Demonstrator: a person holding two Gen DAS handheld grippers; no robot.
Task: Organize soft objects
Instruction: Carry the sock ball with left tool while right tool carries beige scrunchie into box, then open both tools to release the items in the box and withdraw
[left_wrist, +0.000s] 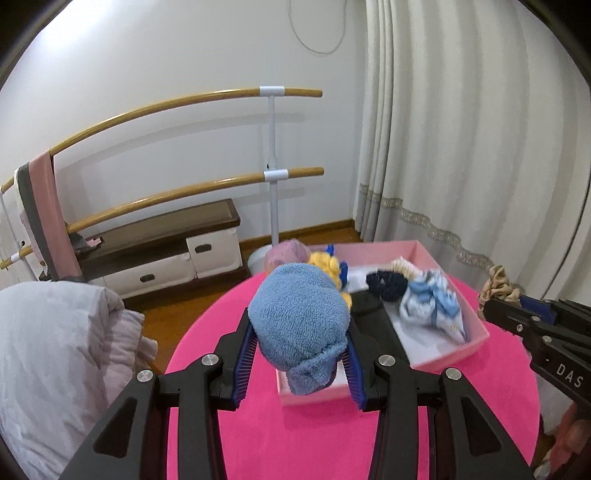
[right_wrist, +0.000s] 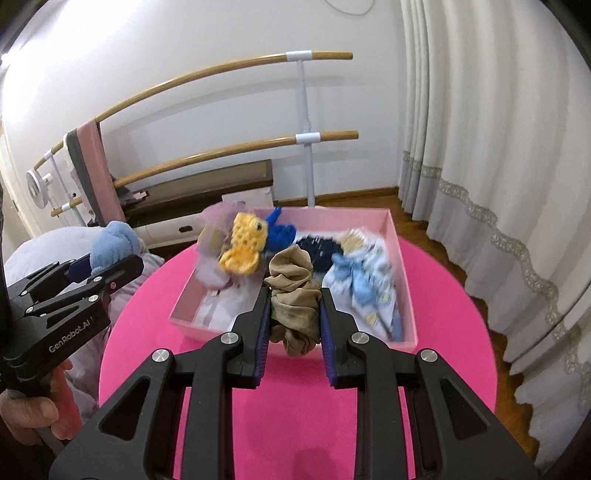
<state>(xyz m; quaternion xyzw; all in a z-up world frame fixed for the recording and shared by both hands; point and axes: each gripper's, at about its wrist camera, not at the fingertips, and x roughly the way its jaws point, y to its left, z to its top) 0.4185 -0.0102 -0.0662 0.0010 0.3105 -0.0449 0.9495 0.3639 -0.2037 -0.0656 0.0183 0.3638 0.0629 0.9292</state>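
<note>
My left gripper (left_wrist: 299, 325) is shut on a light blue fleece cloth (left_wrist: 301, 321) and holds it above the near left corner of the pink box (left_wrist: 476, 321). It also shows in the right wrist view (right_wrist: 110, 258). My right gripper (right_wrist: 295, 299) is shut on a tan scrunchie (right_wrist: 293, 299) above the box's front edge (right_wrist: 402, 336). In the box lie a yellow and blue crochet toy (right_wrist: 243, 243), a lilac fluffy item (right_wrist: 212, 236), a dark navy scrunchie (right_wrist: 321, 251) and a pale blue patterned cloth (right_wrist: 365, 284).
The box stands on a round pink table (right_wrist: 288, 410). Behind it are a wooden double-bar rack (left_wrist: 271, 173), a low bench with white drawers (left_wrist: 166, 254) and a curtain (left_wrist: 461, 129) at the right. A pale quilt (left_wrist: 55, 350) lies at the left.
</note>
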